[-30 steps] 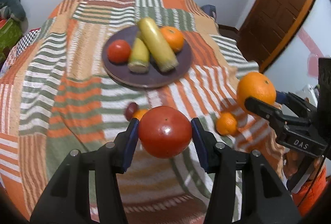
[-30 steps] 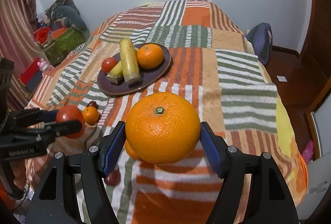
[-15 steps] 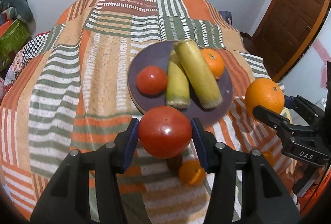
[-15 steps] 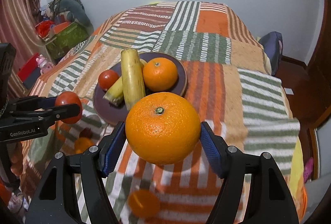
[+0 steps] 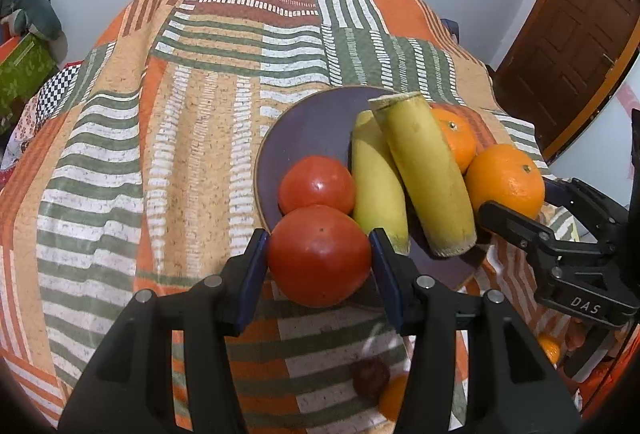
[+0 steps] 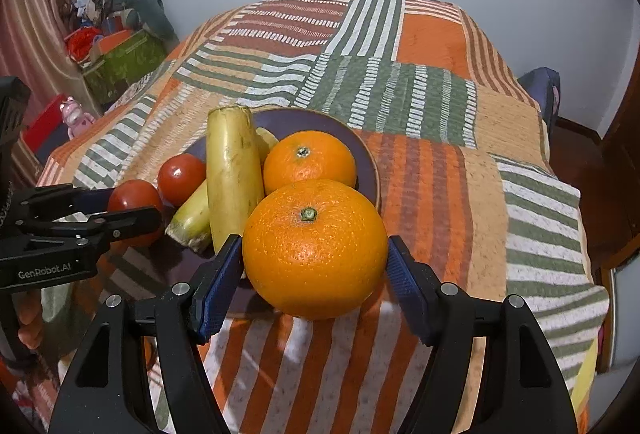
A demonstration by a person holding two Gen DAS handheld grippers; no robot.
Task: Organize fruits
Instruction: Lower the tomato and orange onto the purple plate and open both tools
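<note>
Left claw (image 5: 319,258) clenched on a smooth, glossy red tomato (image 5: 319,254), blue ribbed pads (image 5: 253,276) pressing both flanks. Fruit held above the near rim of the plate (image 5: 304,125).

Right claw (image 6: 315,270) grasping a big round orange (image 6: 315,248), skin dimpled, green stem scar up; it hangs over the plate's near edge.

Just beyond the claws: dark purple round plate, flat. On it a second tomato (image 5: 317,183), two yellow matte cylinders with cut ends (image 5: 426,173), the shorter (image 5: 378,177) leaning beside the longer, and a smaller orange (image 6: 309,161) behind.

Below the left claw, a dark reddish fruit (image 5: 370,378) lies on the cloth.

Underneath, a patchwork quilt (image 5: 192,105), striped orange, green, white, coarse weave.
</note>
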